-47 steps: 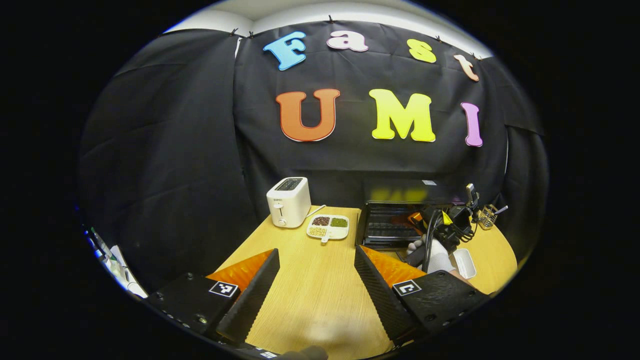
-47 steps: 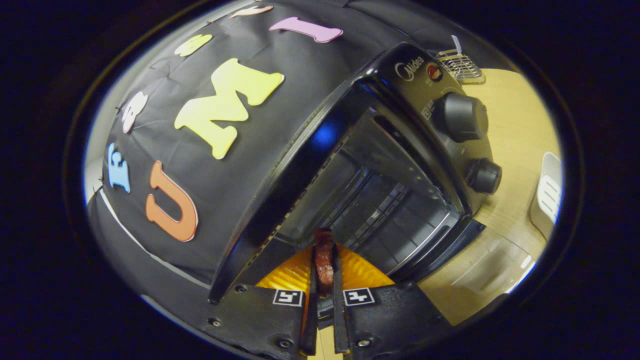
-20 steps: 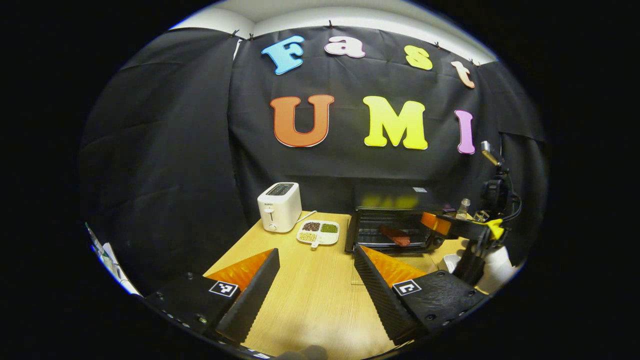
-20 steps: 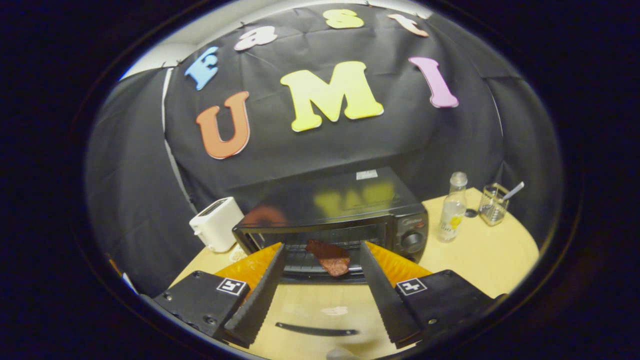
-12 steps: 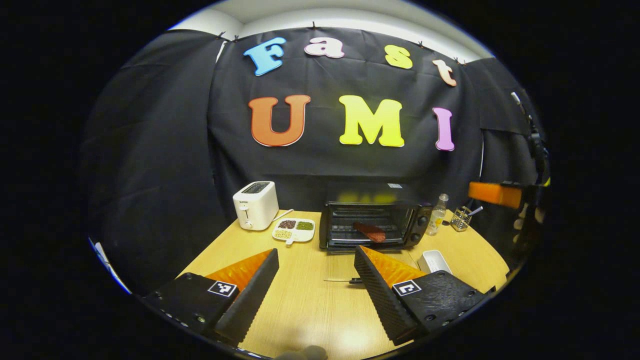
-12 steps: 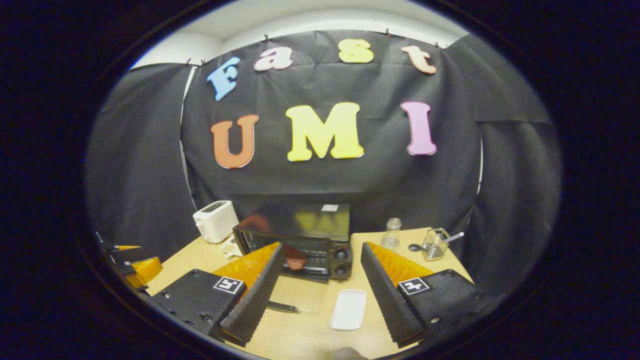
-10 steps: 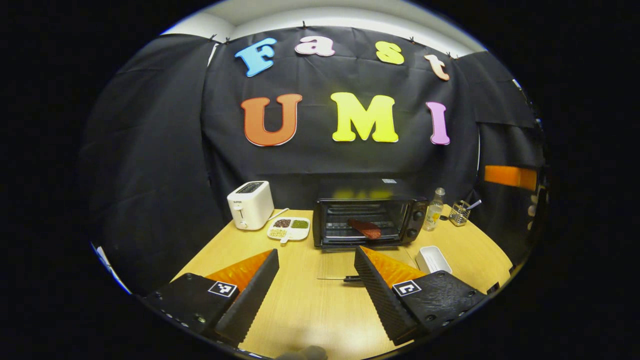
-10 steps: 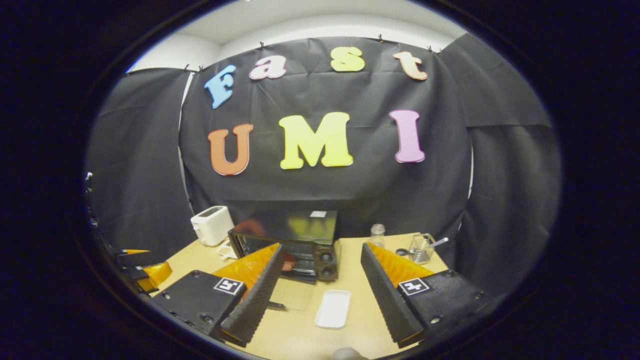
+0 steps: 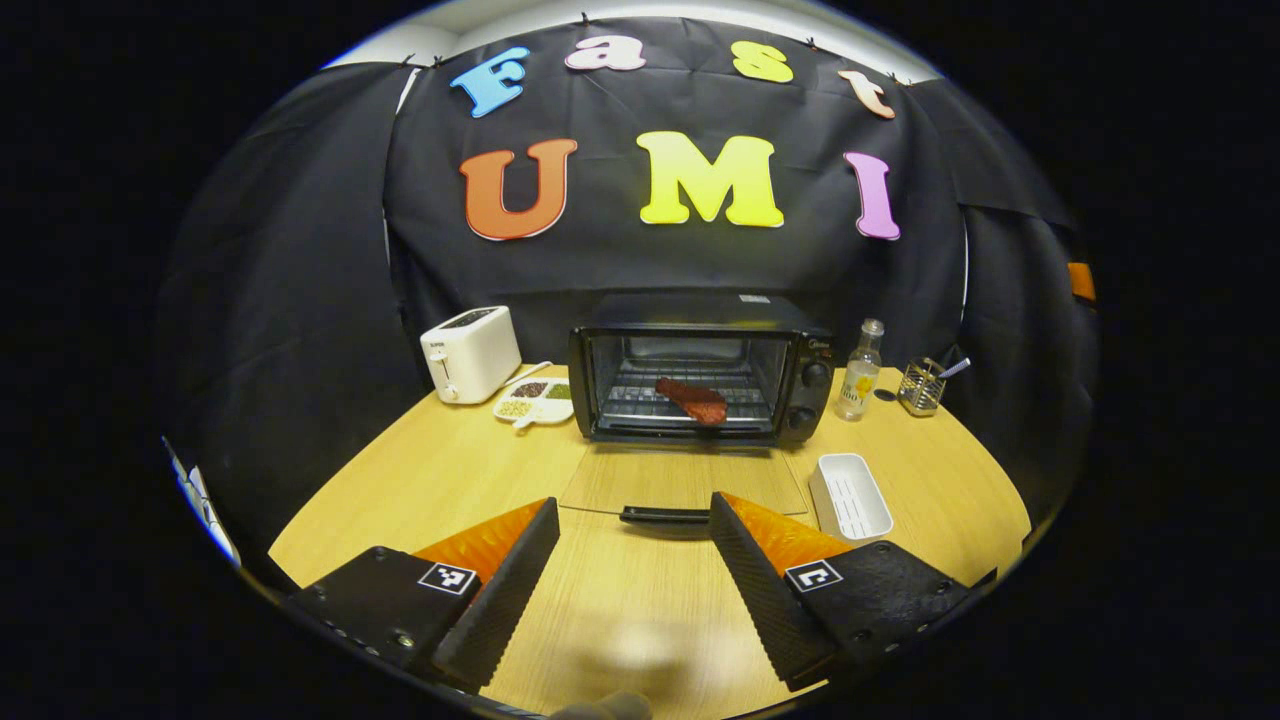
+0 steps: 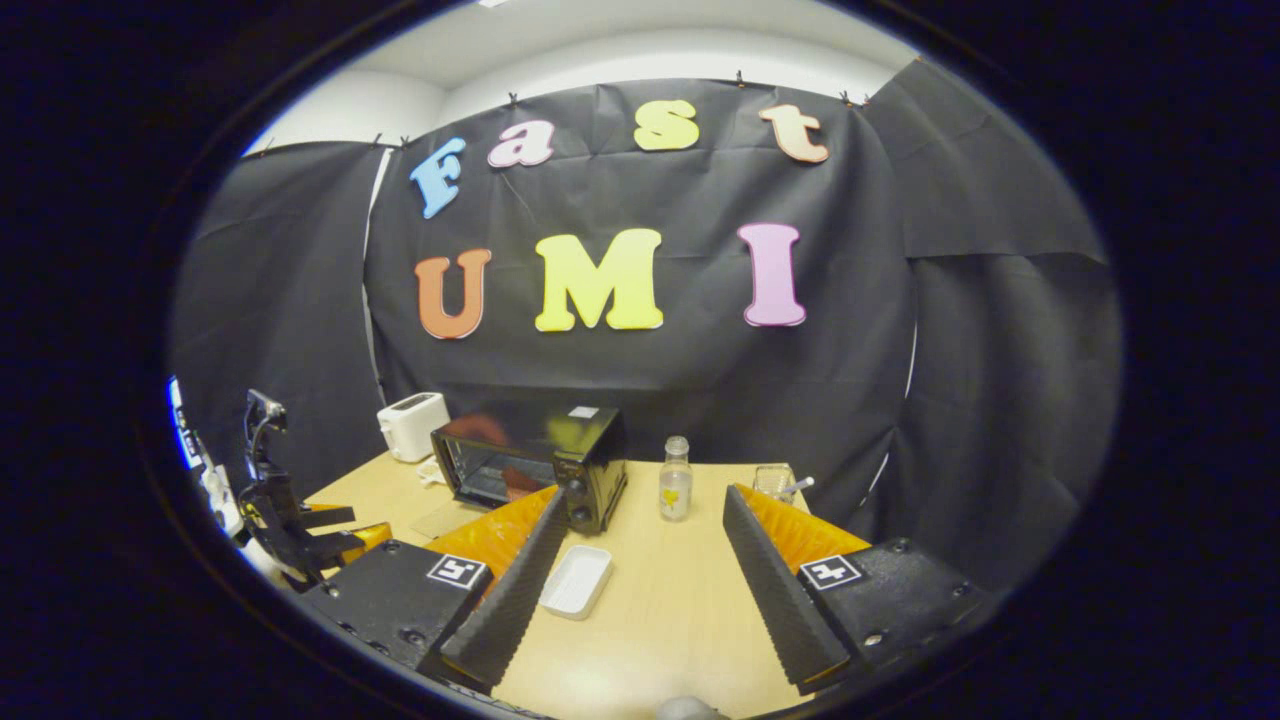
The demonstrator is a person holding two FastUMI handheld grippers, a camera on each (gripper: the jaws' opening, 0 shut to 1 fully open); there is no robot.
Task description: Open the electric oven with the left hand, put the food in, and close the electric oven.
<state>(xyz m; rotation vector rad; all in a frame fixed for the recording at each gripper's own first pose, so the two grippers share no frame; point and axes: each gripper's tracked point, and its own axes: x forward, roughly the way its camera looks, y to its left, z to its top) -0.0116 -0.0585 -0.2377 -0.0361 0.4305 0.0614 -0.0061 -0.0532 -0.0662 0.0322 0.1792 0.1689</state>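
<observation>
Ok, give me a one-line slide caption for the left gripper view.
Open left tongs face the oven, its door flat on the table and the meat on the rack.

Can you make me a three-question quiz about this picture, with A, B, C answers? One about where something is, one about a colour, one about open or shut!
1. Where is the meat?
A. on the oven rack
B. in the white tray
C. on the toaster

2. What colour is the toaster?
A. red
B. white
C. green

3. The oven door is
A. shut
B. missing
C. open, lying flat

Answers: 1 A, the meat lies on the rack inside; 2 B, its body is white; 3 C, the glass door lies flat on the table, handle towards the open left gripper.
</observation>
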